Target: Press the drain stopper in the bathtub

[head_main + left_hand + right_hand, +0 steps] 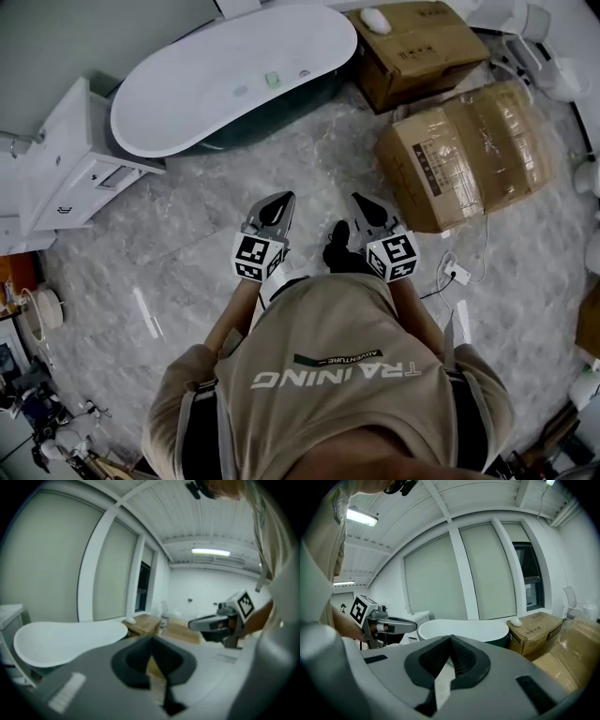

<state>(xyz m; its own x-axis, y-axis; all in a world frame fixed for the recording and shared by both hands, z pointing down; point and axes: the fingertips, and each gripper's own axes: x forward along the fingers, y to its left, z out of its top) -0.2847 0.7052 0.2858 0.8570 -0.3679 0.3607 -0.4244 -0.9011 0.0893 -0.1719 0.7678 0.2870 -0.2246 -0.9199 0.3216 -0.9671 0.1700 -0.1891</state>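
Two tools, both held low before the person's chest, well apart from the tub.

- Left tool [278, 205]: jaws together at the tips, nothing between them. Its own view [151, 640] is blurred.
- Right tool [367, 206]: jaws likewise closed and empty, as its own view [451, 639] shows.
- Each tool appears sideways in the other's view, with its marker cube.
- Hands: mostly covered by the cubes and the shirt [328, 375], which also hides the floor at the picture's lower edge.
- Tub [187, 94]: white, oval, lying slantwise at the top of the head view.
- Three small marks [272, 80] lie on the tub's bottom, and which of them is the stopper cannot be told, as they are too small.
- Both gripper views take the tub side-on, showing the rim only, so its inside is hidden.
- Floor [187, 234]: grey marble, open between the tools and the tub's near side.
- Cabinet [70, 159]: white, just beside the tub's left end.
- Box [422, 52]: cardboard, just beside the tub's right end, with a small white object [375, 19] on top.
- Second box [469, 155]: wrapped, near the right tool on its right side.
- Cable [457, 274]: white, on the floor below the second box.
- Shoe [339, 246]: black, showing between the tools.
- Clutter at the lower left corner is cut off and unclear.
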